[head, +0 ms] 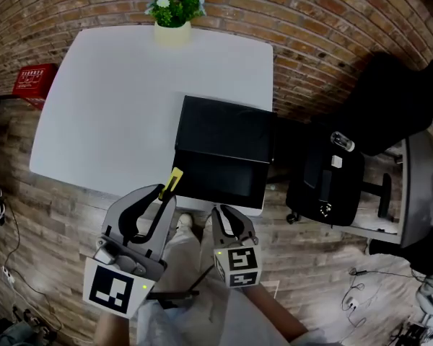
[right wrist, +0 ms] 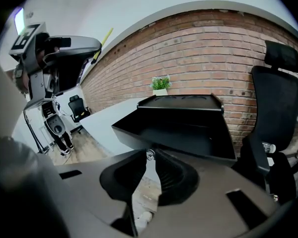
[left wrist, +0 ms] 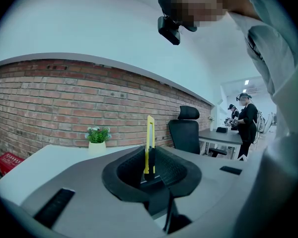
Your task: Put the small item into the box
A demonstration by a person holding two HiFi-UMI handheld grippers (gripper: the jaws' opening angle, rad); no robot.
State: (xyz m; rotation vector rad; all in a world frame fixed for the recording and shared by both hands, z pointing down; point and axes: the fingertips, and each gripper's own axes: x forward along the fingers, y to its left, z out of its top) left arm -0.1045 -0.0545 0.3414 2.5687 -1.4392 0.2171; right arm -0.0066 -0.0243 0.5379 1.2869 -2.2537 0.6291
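The left gripper (head: pixel 166 192) has its fingers pinching the small item, a yellow utility knife (head: pixel 175 179), low on its body, so most of its length stands clear beyond the tips. It hangs just off the near edge of the bench (head: pixel 115 99), beside the near left corner of the open black box (head: pixel 224 186), which sits at the bench's near right corner. The right gripper (head: pixel 224 211) waits at the box's near wall with its fingers pressed together at the tips. A small glint shows right there, and I cannot tell whether it is held or belongs to the box behind. The main risk, as I judge it, is the grip itself: held at one end, the knife can swing or slide between the pads if the hand tilts quickly. It is not yet over the box, so a slip here would send it to the floor rather than onto the bench. The protruding end could also catch the near wall on the way in — and shove the box, which already sits close to the edge.
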